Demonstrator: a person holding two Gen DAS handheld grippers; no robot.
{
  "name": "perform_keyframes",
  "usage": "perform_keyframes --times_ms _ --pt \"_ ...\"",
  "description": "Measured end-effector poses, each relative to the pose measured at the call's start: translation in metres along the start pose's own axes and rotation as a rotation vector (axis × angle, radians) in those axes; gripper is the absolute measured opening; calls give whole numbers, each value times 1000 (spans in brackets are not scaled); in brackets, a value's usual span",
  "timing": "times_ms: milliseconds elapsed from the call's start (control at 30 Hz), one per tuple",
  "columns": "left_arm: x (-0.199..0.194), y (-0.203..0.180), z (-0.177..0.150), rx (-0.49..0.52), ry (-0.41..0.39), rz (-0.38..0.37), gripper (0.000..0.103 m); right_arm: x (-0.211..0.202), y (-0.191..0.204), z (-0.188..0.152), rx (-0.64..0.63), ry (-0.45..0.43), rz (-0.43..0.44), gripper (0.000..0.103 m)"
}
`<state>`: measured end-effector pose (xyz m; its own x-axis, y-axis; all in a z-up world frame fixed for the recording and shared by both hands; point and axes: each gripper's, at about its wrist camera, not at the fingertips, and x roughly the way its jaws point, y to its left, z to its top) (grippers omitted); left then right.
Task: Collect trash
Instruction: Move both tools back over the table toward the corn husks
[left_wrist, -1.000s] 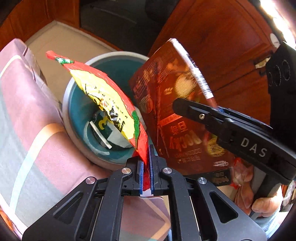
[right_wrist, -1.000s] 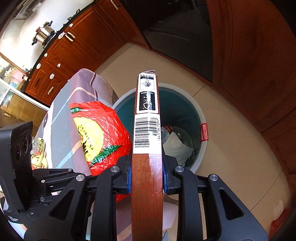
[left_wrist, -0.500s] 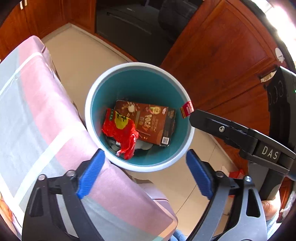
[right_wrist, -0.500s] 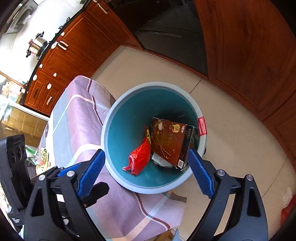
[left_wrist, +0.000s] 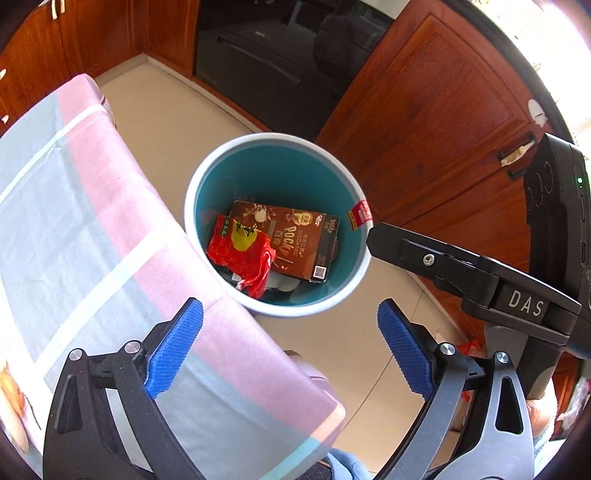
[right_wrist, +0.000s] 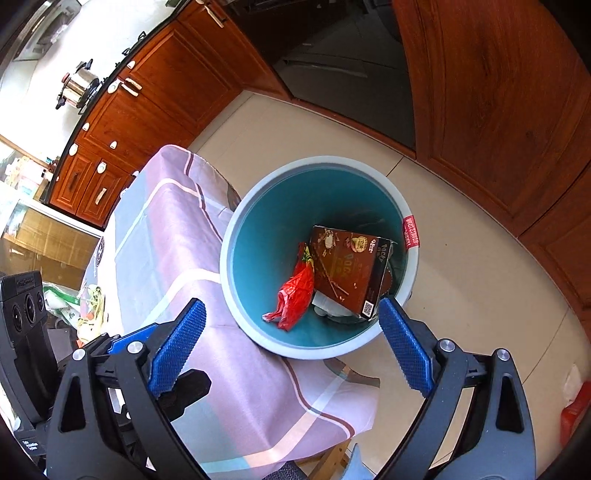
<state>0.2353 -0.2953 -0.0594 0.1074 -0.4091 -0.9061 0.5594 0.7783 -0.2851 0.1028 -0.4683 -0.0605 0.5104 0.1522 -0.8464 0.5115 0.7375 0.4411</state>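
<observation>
Looking into the bin (left_wrist: 364, 266) mid-frame, you see the red wrapper (left_wrist: 240, 251) and brown box (left_wrist: 295, 240) binned, left tool (left_wrist: 290, 350) and right tool (right_wrist: 291, 349) opening, empty; remaining trash unclear.

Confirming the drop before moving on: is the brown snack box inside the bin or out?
Inside. The brown snack box lies within the bin, beside the red wrapper.
</observation>
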Motion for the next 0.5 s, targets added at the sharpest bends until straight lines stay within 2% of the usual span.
perform_keyframes --times_ms 267,500 --pt "-37 11 -22 -1 -56 5 97 -17 35 -16 -42 -12 1 93" --pt "-73 42 -46 -28 -103 34 97 -20 84 -33 -125 1 15 93"
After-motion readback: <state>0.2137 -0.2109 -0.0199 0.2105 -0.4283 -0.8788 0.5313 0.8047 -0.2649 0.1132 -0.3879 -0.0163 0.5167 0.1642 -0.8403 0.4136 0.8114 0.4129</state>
